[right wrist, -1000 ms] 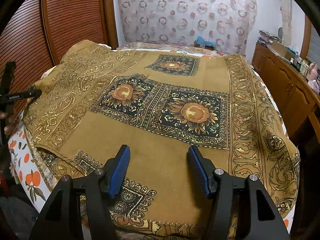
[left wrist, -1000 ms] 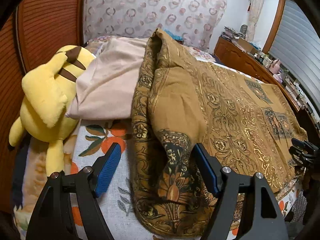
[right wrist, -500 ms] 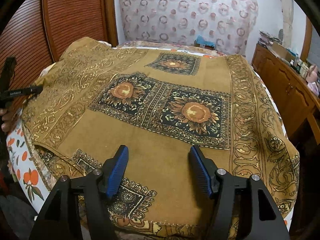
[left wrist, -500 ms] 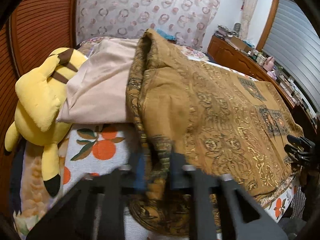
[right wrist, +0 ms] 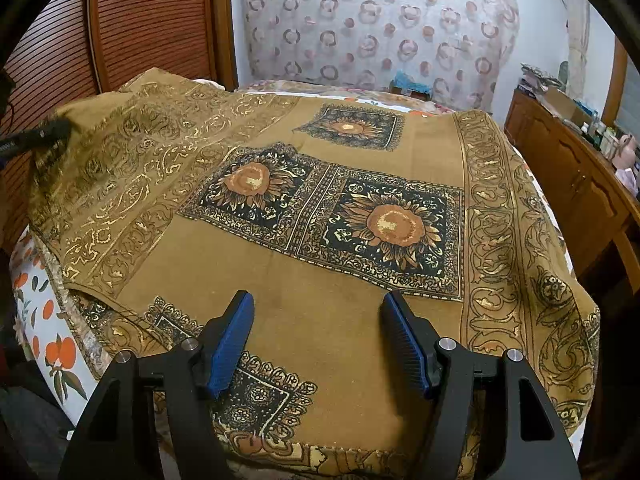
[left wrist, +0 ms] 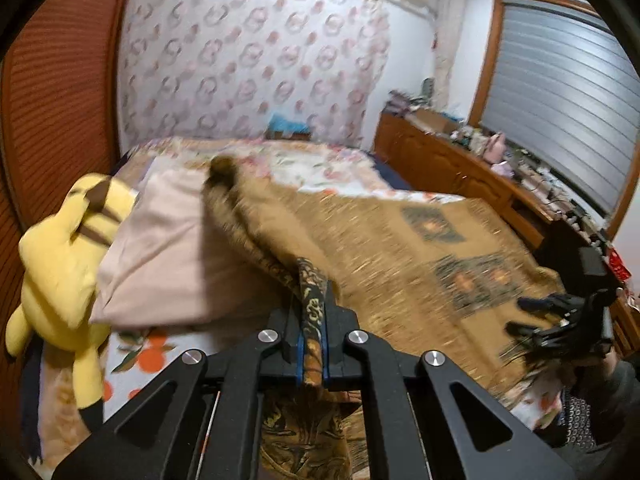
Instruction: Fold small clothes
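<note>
A large brown cloth with gold scrollwork and dark sunflower panels (right wrist: 328, 216) lies spread over the bed. In the left wrist view my left gripper (left wrist: 312, 344) is shut on a folded edge of this cloth (left wrist: 400, 256) and holds it raised off the bed. My right gripper (right wrist: 318, 340) is open, its blue pads (right wrist: 232, 336) hovering just above the cloth's near edge, holding nothing. The right gripper also shows at the right of the left wrist view (left wrist: 560, 324), and the left gripper at the far left of the right wrist view (right wrist: 36, 136).
A yellow plush toy (left wrist: 60, 264) and a beige pillow (left wrist: 168, 248) lie on the bed's left side on an orange-print sheet (left wrist: 144, 356). A wooden dresser (left wrist: 460, 168) with clutter runs along the right. A reddish slatted wall (right wrist: 152, 20) stands to the left.
My left gripper closed on the cloth's folded edge and lifted it up and back; the view tilted upward. The right gripper stayed open and almost still.
</note>
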A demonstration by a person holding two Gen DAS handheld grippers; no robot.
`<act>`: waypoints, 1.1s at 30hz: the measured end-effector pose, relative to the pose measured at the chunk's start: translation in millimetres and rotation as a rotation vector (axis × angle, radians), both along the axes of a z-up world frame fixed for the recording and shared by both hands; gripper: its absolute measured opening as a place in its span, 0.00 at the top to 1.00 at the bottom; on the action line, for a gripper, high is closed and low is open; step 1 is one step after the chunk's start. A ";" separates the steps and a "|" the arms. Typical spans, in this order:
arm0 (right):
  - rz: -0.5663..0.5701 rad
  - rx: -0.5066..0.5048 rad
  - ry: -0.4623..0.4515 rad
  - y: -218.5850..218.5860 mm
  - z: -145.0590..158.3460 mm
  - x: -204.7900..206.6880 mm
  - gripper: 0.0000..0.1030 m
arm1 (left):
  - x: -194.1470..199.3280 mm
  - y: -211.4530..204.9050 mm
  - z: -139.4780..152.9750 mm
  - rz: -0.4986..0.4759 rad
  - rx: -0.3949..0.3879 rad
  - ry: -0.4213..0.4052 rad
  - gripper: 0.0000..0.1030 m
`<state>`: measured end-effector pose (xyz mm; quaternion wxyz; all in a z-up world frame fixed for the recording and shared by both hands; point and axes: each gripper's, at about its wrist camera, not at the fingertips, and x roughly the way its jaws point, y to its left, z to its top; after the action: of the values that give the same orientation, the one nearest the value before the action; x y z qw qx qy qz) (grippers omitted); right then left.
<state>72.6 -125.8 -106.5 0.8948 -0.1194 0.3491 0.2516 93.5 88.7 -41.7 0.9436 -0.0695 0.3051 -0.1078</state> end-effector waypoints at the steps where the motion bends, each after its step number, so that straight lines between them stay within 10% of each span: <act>1: 0.000 0.003 0.001 -0.6 -0.2 0.0 0.33 | 0.7 -7.5 5.6 -0.018 -0.003 -0.014 0.94; 33: -0.233 0.217 -0.167 -130.0 56.0 -58.4 0.33 | 19.4 -231.1 95.8 -0.529 0.071 -0.113 0.93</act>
<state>14.1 -255.9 -50.5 0.9514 -0.0015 0.2558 0.1716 112.9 -142.4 54.1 0.9001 0.0519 0.2630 -0.3436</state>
